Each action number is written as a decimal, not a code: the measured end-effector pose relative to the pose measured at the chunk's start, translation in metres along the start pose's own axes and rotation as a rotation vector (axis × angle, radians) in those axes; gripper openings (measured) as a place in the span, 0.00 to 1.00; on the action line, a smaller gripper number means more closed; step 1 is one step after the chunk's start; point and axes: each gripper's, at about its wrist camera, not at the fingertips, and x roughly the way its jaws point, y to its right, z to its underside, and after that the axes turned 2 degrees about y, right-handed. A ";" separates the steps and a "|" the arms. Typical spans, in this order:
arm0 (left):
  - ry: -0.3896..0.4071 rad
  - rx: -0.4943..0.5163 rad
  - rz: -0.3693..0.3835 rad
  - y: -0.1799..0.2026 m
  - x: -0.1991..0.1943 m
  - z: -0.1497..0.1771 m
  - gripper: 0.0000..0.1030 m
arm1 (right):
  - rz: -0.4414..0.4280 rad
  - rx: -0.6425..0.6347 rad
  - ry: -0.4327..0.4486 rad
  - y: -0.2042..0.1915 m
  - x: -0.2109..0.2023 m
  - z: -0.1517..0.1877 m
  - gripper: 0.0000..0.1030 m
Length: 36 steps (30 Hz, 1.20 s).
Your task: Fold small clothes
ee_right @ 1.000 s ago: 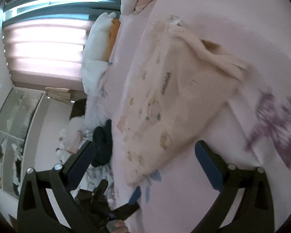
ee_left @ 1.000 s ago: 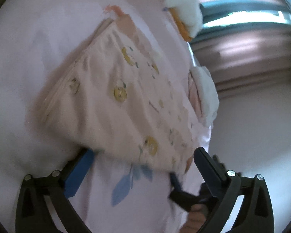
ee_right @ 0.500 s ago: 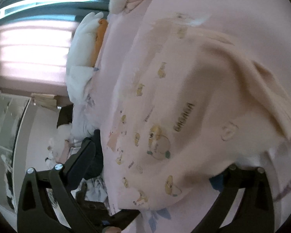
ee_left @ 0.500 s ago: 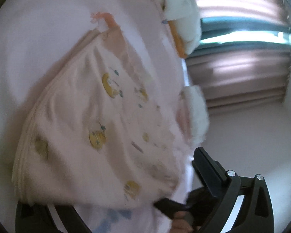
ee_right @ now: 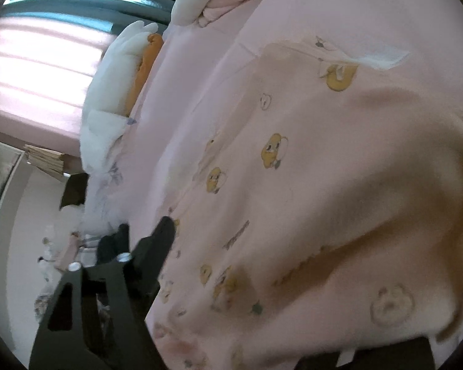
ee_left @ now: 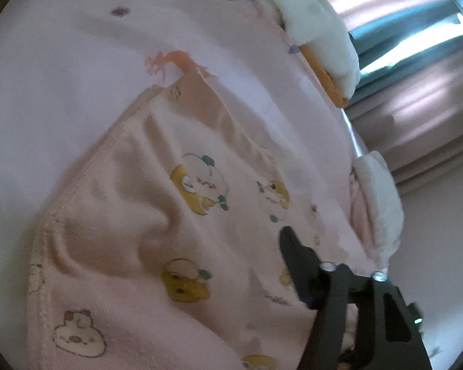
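Observation:
A small pale pink garment (ee_left: 176, 215) printed with yellow cartoon animals lies on a pink bedsheet (ee_left: 61, 71). It fills both views, and shows in the right wrist view (ee_right: 308, 200) with a white label (ee_right: 373, 57) at its far edge. In the left wrist view only the right finger (ee_left: 296, 262) shows, lying over the cloth; the left finger is hidden under the cloth. In the right wrist view only the left finger (ee_right: 157, 246) shows at the garment's left edge; the other finger is covered by the cloth. Neither grip is visible.
White and orange folded items (ee_left: 321, 40) and another white bundle (ee_left: 379, 203) lie along the bed's far edge, also seen in the right wrist view (ee_right: 120, 92). Curtains and a window (ee_right: 46, 55) stand behind. Dark clothes (ee_right: 108, 243) and a shelf lie beyond the bed edge.
Both grippers have moved in close to the garment, which now covers one finger of each. The visible fingers have shifted inward compared with a second ago.

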 end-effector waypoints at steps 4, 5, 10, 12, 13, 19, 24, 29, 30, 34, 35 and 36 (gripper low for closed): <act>0.017 0.030 -0.083 -0.009 0.001 0.000 0.25 | 0.055 -0.019 0.032 0.016 0.003 -0.001 0.13; 0.009 0.061 -0.106 -0.006 0.000 -0.001 0.22 | 0.033 0.002 0.045 0.021 0.001 0.000 0.12; -0.012 0.117 -0.135 0.003 -0.004 0.002 0.12 | 0.127 -0.141 0.083 -0.002 -0.008 0.006 0.12; -0.034 0.098 -0.107 -0.001 -0.007 -0.001 0.11 | 0.107 -0.147 0.070 -0.002 -0.012 0.004 0.12; -0.044 0.076 -0.088 -0.005 -0.010 -0.003 0.11 | 0.081 -0.119 0.062 0.000 -0.016 0.002 0.12; -0.056 0.149 -0.072 0.002 -0.029 0.003 0.08 | 0.042 -0.090 0.032 0.005 -0.033 0.007 0.11; -0.052 0.204 -0.075 0.007 -0.056 0.015 0.08 | 0.045 -0.092 0.020 0.000 -0.048 0.022 0.11; -0.081 0.260 -0.085 -0.001 -0.088 0.032 0.08 | 0.047 -0.122 -0.022 0.001 -0.065 0.044 0.11; -0.084 0.262 -0.085 -0.005 -0.095 0.036 0.08 | 0.053 -0.132 -0.032 0.002 -0.068 0.050 0.11; -0.092 0.273 -0.103 -0.020 -0.124 0.056 0.08 | 0.073 -0.167 -0.077 0.010 -0.092 0.083 0.12; -0.088 0.281 -0.109 -0.023 -0.132 0.062 0.08 | 0.068 -0.171 -0.078 0.011 -0.098 0.090 0.12; -0.080 0.283 -0.110 -0.025 -0.138 0.067 0.08 | 0.064 -0.173 -0.078 0.013 -0.102 0.096 0.12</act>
